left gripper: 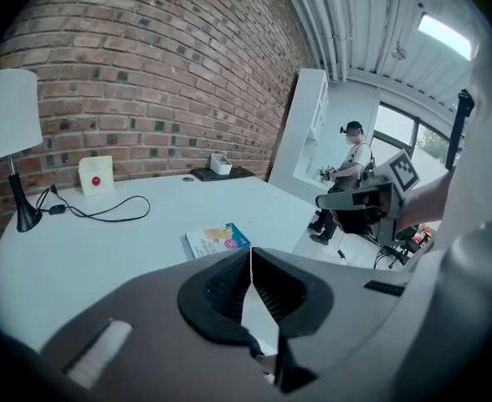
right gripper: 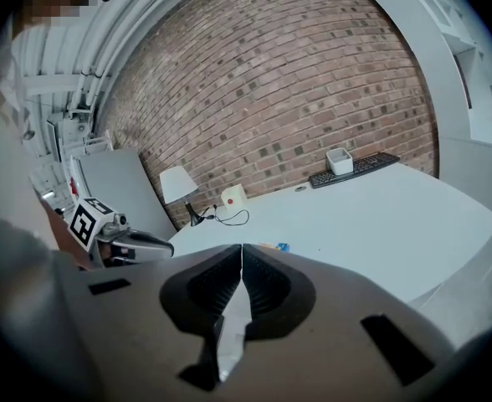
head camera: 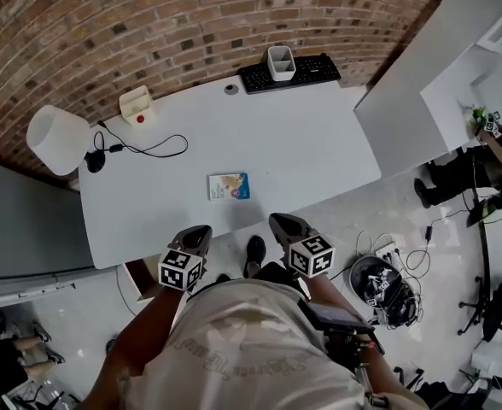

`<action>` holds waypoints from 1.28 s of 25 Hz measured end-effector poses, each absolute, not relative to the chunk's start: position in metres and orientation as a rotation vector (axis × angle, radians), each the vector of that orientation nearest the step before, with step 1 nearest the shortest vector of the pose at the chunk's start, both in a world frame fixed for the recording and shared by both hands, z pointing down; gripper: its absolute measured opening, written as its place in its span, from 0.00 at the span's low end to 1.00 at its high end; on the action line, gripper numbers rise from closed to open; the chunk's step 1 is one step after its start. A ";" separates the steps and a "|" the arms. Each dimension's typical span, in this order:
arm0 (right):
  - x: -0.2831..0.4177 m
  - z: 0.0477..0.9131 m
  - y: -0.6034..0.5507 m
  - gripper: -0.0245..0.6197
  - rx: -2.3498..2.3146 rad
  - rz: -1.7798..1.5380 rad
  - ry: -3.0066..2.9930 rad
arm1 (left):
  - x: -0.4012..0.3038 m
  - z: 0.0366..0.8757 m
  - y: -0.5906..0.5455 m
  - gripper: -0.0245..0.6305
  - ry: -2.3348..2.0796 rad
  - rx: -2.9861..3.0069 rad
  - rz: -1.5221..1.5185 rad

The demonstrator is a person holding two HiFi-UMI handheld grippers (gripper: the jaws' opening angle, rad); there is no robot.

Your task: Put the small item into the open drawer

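Observation:
The small item [head camera: 229, 186] is a flat blue and white packet lying near the front edge of the white desk [head camera: 311, 143]. It also shows in the left gripper view as the packet [left gripper: 217, 239], just beyond my jaws, and in the right gripper view only a blue corner of the packet [right gripper: 280, 246] peeks over the jaws. My left gripper [head camera: 196, 234] and right gripper [head camera: 283, 223] hover side by side at the desk's front edge, short of the packet. Both are shut with nothing in them. A box-like opening with a brown inside [head camera: 137, 278], possibly the drawer, shows below the desk at the left.
On the desk stand a white lamp [head camera: 56, 139], a white box with a red button [head camera: 137, 104], a black cable [head camera: 148, 148], a keyboard [head camera: 289, 73] and a small white holder [head camera: 280, 61]. A power strip and cables [head camera: 388, 259] lie on the floor. Another person [head camera: 481, 156] sits at the far right.

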State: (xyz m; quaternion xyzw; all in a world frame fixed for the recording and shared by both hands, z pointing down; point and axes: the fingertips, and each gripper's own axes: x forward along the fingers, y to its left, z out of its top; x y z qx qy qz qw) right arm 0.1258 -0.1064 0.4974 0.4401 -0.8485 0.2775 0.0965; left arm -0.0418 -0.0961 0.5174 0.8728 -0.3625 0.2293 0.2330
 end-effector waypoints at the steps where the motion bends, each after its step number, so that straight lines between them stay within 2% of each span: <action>1: 0.127 0.499 -0.110 0.05 1.296 0.828 -2.517 | -0.041 0.518 -0.100 0.05 -1.004 2.395 0.643; 7: 0.129 0.507 -0.134 0.05 1.234 0.858 -2.547 | -0.034 0.525 -0.119 0.06 -1.031 2.378 0.734; 20: 0.134 0.519 -0.175 0.05 1.115 0.896 -2.589 | -0.013 0.545 -0.146 0.36 -0.979 2.365 0.942; 32: 0.157 0.521 -0.205 0.05 1.126 0.907 -2.598 | 0.000 0.557 -0.180 0.47 -0.919 2.426 1.145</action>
